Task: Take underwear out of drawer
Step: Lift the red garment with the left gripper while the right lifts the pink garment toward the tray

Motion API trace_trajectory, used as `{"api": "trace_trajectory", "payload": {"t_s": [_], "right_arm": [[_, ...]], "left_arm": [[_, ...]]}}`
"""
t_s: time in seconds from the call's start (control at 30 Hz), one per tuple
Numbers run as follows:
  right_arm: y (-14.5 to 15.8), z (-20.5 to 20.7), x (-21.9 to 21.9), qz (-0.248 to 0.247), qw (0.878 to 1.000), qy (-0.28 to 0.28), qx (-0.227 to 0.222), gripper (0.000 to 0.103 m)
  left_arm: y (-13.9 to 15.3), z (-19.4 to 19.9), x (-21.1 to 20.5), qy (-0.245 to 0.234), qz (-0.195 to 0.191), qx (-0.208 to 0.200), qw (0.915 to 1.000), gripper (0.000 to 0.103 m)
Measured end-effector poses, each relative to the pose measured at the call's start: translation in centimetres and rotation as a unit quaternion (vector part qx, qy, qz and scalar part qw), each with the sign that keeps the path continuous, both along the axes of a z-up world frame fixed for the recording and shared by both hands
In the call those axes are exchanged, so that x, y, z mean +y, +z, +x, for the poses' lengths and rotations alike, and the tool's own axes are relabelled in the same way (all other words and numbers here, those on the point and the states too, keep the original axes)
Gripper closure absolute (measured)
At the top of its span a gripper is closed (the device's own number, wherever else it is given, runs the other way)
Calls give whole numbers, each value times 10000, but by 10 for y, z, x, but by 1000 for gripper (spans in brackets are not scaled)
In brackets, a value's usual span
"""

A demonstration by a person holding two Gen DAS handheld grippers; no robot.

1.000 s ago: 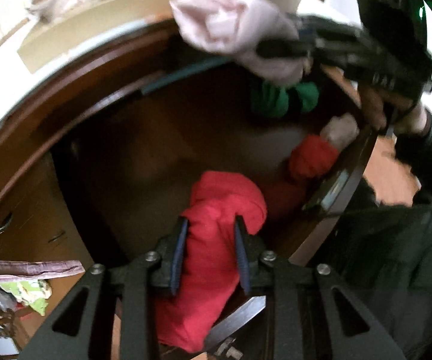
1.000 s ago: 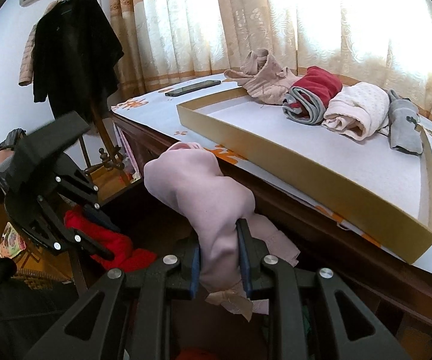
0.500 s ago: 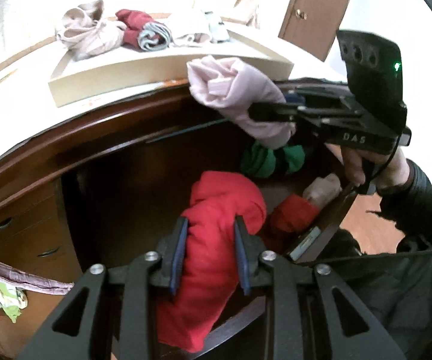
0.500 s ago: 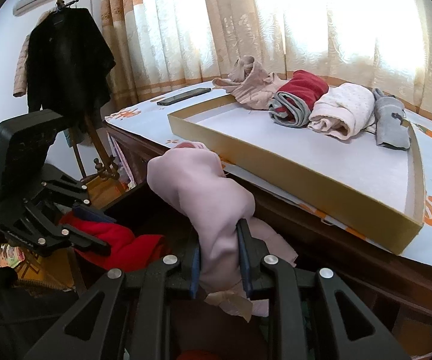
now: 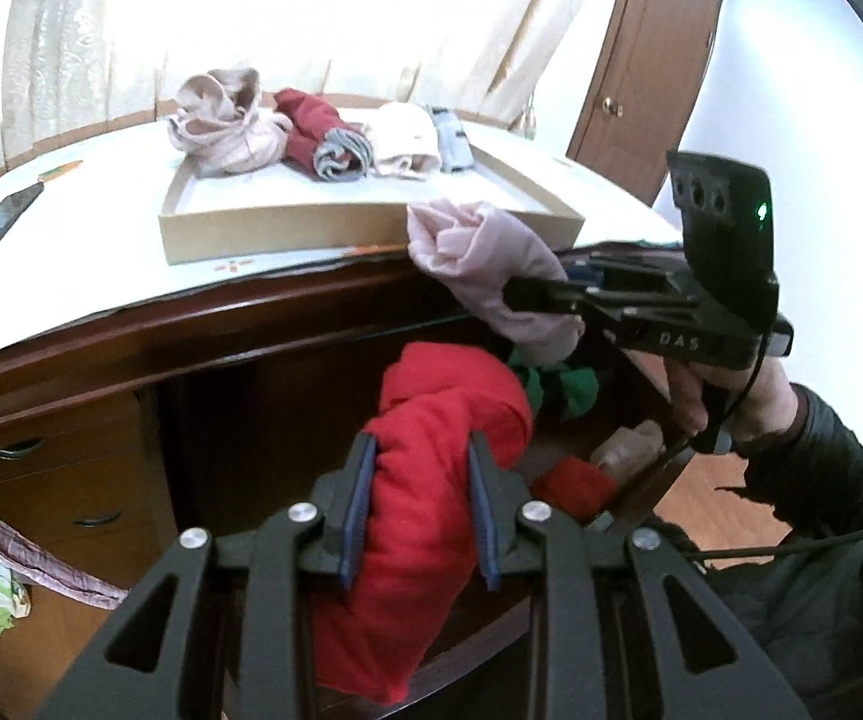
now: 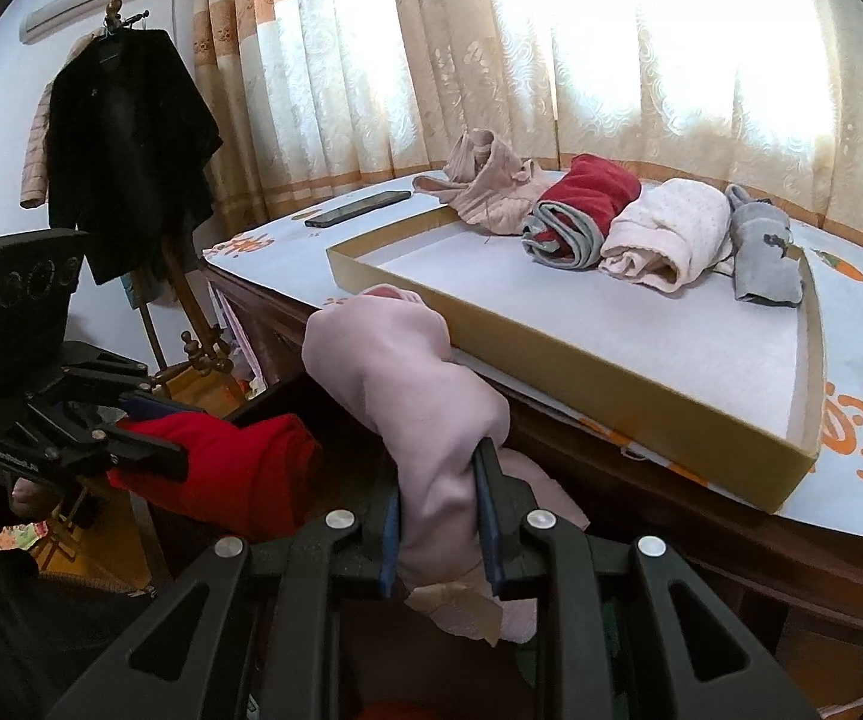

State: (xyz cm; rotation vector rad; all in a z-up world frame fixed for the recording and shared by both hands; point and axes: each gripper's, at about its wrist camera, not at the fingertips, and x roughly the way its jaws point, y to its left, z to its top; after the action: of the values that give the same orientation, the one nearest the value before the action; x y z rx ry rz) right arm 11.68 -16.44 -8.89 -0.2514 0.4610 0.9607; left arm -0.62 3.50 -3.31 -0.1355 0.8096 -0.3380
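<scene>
My left gripper [image 5: 419,450] is shut on a rolled red underwear [image 5: 431,480], held above the open dark wooden drawer [image 5: 287,420]. To its right my right gripper [image 5: 515,294] is shut on a pale pink underwear [image 5: 485,258], lifted near the desk edge. In the right wrist view that gripper [image 6: 440,468] pinches the pink underwear [image 6: 413,378], with the red underwear [image 6: 233,468] and the left gripper [image 6: 161,453] at the left. Green [image 5: 557,387], red [image 5: 572,486] and beige [image 5: 626,447] rolls lie in the drawer.
A shallow cardboard tray [image 6: 551,348] on the desk holds several rolled garments [image 6: 659,234]. A phone [image 6: 359,207] lies beside it. A coat stand with a black jacket [image 6: 125,150] stands left. Side drawers [image 5: 59,480] are left of the open drawer. A person's hand [image 5: 725,402] holds the right gripper.
The left gripper has risen and tilted up with the red underwear, so the desk top and tray now show. The right gripper with the pink underwear has barely moved.
</scene>
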Motion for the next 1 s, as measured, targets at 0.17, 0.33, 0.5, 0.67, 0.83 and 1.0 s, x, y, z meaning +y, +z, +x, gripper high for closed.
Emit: {"api": "trace_trajectory", "payload": {"t_s": [0.17,0.33,0.5,0.67,0.83,1.0], "right_arm": [[1,-2,0,10,10000,-36,-31,79],[3,-3,-2,46,10000,-61,-17,79],[5,-4,-4,93,9999,-92,-25,79],[7,-7,-7,143,9998,-144,-67,79],[9,-12,-10,154,9995,-215,-165,79],[13,-13,-11,161,9993,-247,-236,79]], "left_arm": [[8,-9,4,48,-149,-230,9996,75],[18,-18,7,96,-232,-463,9986,76],[26,-25,5,63,-274,-676,9973,76],[29,-28,5,109,-293,-849,9959,76],[35,-31,4,223,-206,-1088,9936,76],[39,-33,4,254,-240,-1260,9914,76]]}}
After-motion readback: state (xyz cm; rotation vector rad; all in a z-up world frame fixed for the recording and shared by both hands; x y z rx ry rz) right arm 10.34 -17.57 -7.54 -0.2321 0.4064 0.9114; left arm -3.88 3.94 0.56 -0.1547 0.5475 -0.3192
